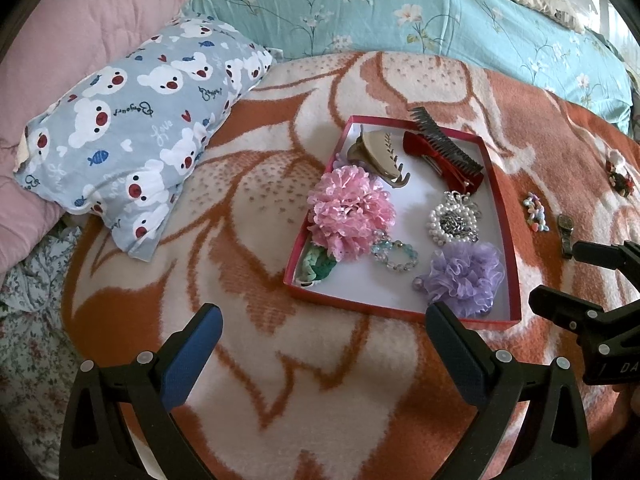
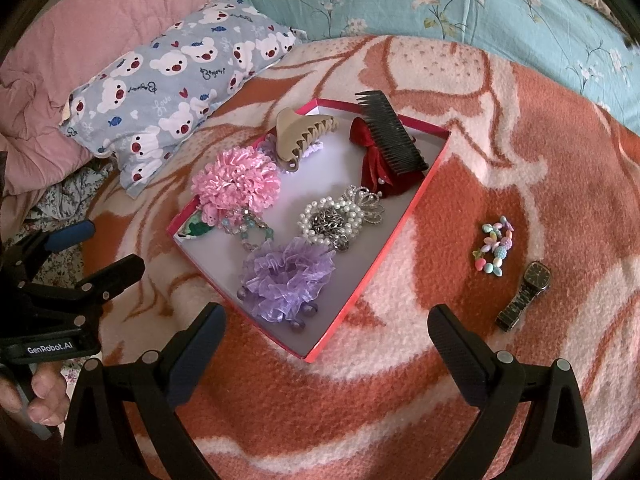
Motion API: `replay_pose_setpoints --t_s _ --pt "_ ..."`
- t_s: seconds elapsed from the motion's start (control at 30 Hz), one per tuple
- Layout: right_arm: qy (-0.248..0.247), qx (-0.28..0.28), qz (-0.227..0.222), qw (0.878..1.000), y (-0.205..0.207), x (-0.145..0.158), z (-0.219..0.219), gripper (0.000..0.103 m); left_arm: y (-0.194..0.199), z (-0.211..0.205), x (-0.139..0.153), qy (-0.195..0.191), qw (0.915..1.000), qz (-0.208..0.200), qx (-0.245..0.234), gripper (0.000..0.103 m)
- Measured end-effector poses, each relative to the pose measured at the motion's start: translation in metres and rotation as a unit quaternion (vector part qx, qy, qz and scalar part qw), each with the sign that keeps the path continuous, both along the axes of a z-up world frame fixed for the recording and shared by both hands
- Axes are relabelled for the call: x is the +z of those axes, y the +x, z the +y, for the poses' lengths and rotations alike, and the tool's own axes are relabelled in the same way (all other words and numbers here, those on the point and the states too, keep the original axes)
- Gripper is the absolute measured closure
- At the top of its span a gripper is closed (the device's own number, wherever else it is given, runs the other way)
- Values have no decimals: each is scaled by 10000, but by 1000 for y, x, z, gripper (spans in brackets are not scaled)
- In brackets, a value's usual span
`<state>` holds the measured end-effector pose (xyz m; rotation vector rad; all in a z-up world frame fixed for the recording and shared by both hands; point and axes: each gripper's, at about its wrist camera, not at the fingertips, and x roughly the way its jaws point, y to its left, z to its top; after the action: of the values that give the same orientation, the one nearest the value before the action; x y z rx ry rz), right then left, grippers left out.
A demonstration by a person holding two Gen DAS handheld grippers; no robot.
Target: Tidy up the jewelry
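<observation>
A red-rimmed box (image 1: pixel 505 208) (image 2: pixel 404 220) lies on the orange and cream blanket. It holds a pink flower scrunchie (image 1: pixel 350 212) (image 2: pixel 234 184), a purple scrunchie (image 1: pixel 466 274) (image 2: pixel 286 278), a pearl bracelet (image 1: pixel 454 220) (image 2: pixel 332 222), a beige claw clip (image 1: pixel 378 156) (image 2: pixel 302 130) and a dark comb (image 1: pixel 444 140) (image 2: pixel 390 134). A pastel bead bracelet (image 1: pixel 535 212) (image 2: pixel 496 248) and a dark watch (image 1: pixel 566 234) (image 2: pixel 524 292) lie on the blanket right of the box. My left gripper (image 1: pixel 324 344) is open and empty, near the box's front left. My right gripper (image 2: pixel 326 344) is open and empty, at the box's near corner.
A bear-print pillow (image 1: pixel 132 120) (image 2: pixel 176 76) lies left of the box. A pink quilt (image 1: pixel 80 28) and a teal floral duvet (image 1: pixel 400 12) lie behind. A small red ornament (image 1: pixel 618 172) sits far right on the blanket.
</observation>
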<state>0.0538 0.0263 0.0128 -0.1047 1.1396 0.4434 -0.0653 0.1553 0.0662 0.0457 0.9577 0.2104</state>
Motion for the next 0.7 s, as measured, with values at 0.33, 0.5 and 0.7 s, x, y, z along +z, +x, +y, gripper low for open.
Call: replay_pose_setpoints --t_s 0.33,0.5,0.7 --pt "9 -27 40 10000 1 0 -3 2 0 -1 0 6 10000 2 -7 1" --pt "22 -34 35 10000 1 -1 -4 2 0 -4 0 14 10000 2 -26 1" --pt "33 -59 65 10000 3 -4 -6 2 1 -6 1 -3 10000 18 -39 1"
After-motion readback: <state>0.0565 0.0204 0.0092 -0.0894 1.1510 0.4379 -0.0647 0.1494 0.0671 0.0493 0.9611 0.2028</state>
